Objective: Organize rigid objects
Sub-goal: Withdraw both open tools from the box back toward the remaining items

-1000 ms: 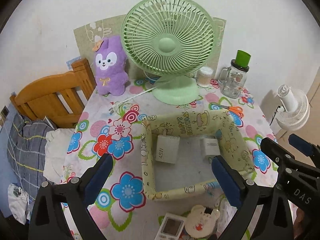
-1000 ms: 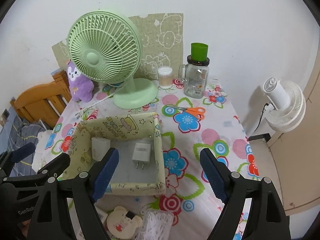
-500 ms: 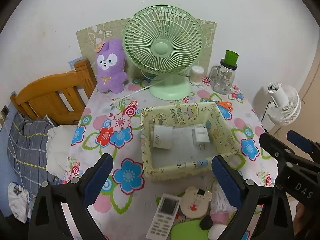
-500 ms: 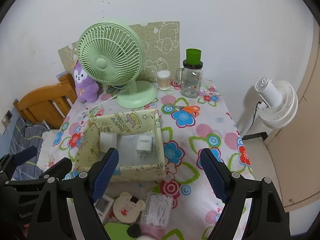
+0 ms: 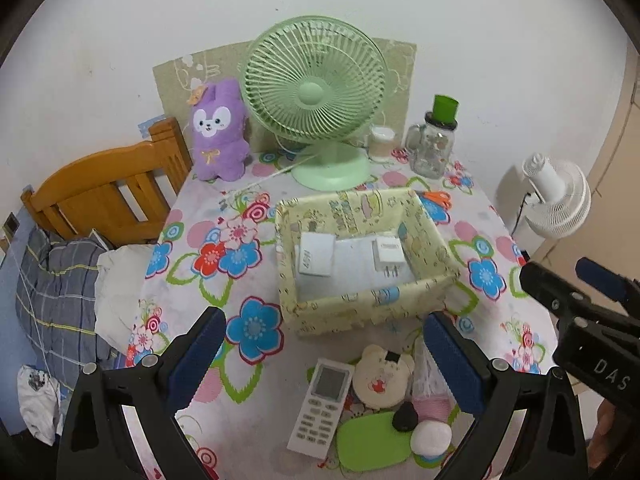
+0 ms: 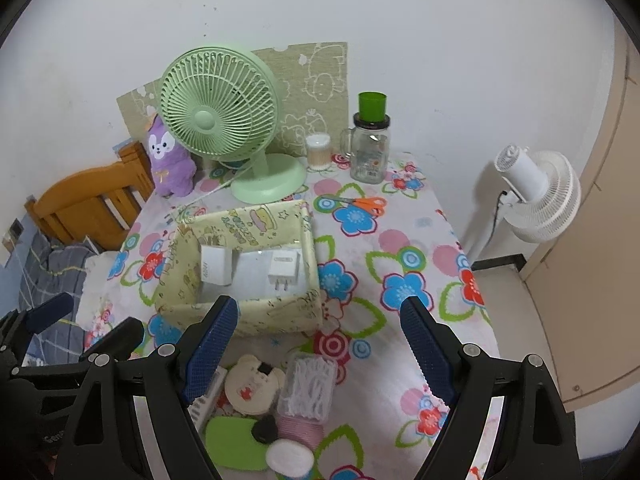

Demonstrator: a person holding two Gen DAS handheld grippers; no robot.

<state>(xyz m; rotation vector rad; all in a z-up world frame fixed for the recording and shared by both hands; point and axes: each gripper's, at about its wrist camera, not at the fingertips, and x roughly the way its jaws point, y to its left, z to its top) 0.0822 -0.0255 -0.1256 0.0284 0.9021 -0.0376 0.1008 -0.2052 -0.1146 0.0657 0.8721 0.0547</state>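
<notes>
A yellow patterned box (image 5: 360,312) (image 6: 280,320) stands mid-table and holds two white chargers (image 5: 316,254) (image 5: 387,254), which also show in the right wrist view (image 6: 216,266) (image 6: 284,270). In front of it lie a white remote (image 5: 322,406), a bear-shaped disc (image 5: 382,374) (image 6: 250,386), a green flat item (image 5: 372,444) (image 6: 234,442), a small black piece (image 5: 404,418) and a clear box of white sticks (image 6: 310,388). My left gripper (image 5: 320,356) is open and empty above these. My right gripper (image 6: 320,344) is open and empty beside it.
At the back stand a green desk fan (image 5: 316,96), a purple plush (image 5: 218,132), a cotton-swab jar (image 5: 382,142) and a glass jar with a green lid (image 5: 434,144). Orange scissors (image 6: 356,202) lie right of the box. A wooden bed (image 5: 100,196) is left, a white fan (image 5: 556,196) right.
Both grippers have pulled back and up from the box. The remote, bear disc and other small items in front of it have come into view. Both stay open.
</notes>
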